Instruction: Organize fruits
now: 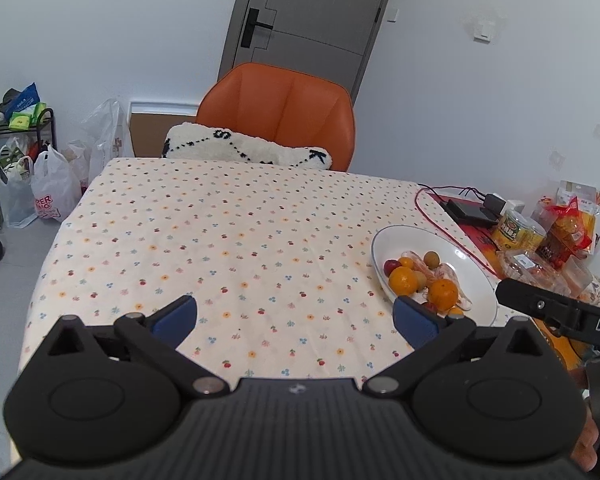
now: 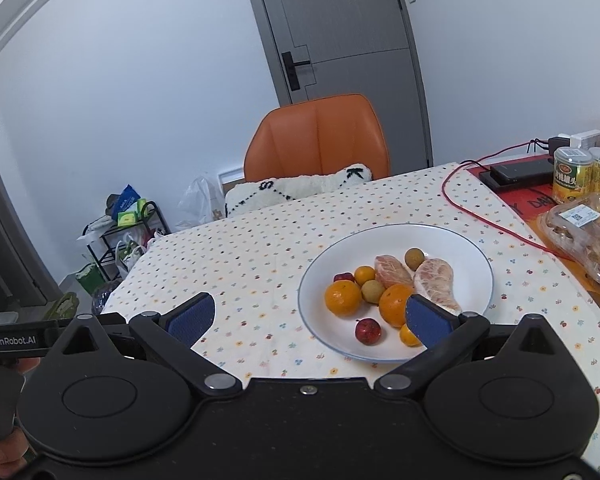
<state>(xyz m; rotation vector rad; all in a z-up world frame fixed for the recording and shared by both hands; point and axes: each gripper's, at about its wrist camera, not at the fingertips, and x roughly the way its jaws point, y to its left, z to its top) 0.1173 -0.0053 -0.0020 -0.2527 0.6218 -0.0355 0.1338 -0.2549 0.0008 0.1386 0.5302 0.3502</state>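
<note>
Sitting heaped in white plate point(image 2: 396, 236): oranges point(image 2: 342, 298), pomelo segments point(image 2: 436, 280), small fruits; both jaws wide, empty.

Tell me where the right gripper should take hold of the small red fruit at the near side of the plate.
Grip the small red fruit across its round middle, coming from above: it lies apart from the oranges, with bare white plate around it. The right gripper is open wide enough; the left gripper is open too.

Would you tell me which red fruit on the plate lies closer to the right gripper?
The red fruit at the plate's near rim; the other sits farther back.
</note>
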